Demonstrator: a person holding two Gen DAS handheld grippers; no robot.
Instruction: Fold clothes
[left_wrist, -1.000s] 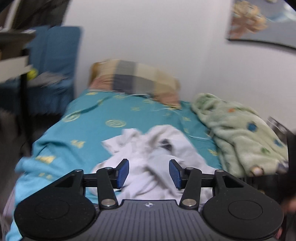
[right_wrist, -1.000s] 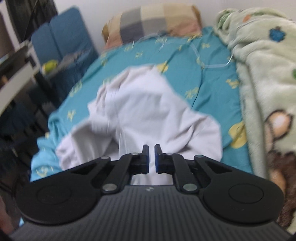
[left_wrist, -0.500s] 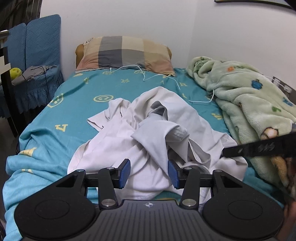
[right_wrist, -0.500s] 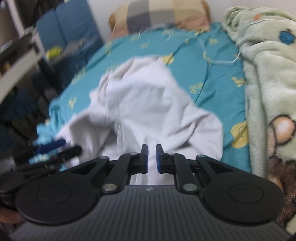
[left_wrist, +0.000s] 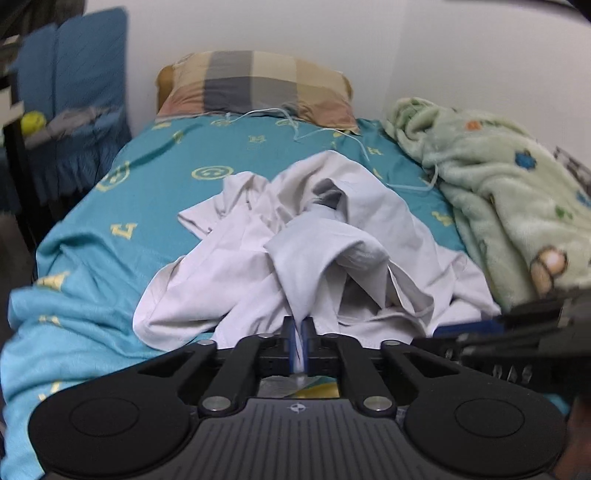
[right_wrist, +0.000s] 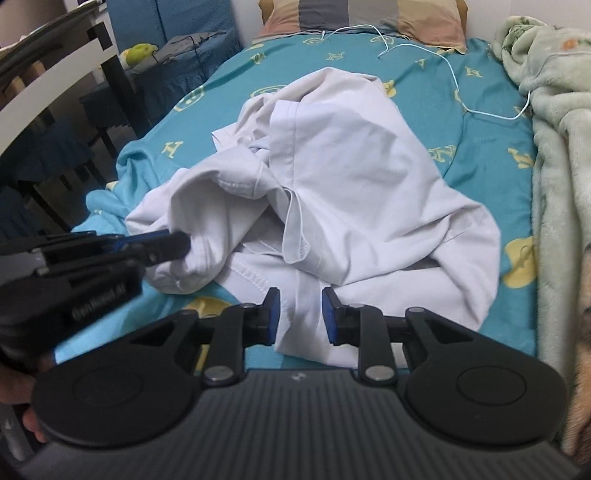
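White T-shirt (right_wrist: 354, 177), crumpled mid-frame on the bed (right_wrist: 484, 155): light, limp, wrinkle-prone; left tool (left_wrist: 298, 345) clamps a fold, right tool (right_wrist: 300, 320) gapes over the near hem, best hold.

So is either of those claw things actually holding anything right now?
Yes. The left gripper is shut on a bunched fold at the near edge of the crumpled white cotton shirt. The right gripper is open, holding nothing.

The shirt (right_wrist: 354, 177) is white. The bed sheet (left_wrist: 155, 192) is blue-green with yellow letters and smiley faces. The pillow (left_wrist: 258, 86) has tan, grey and cream squares. The blanket (left_wrist: 509, 192) is light green with blue and orange spots. The cord (right_wrist: 458, 88) is white.
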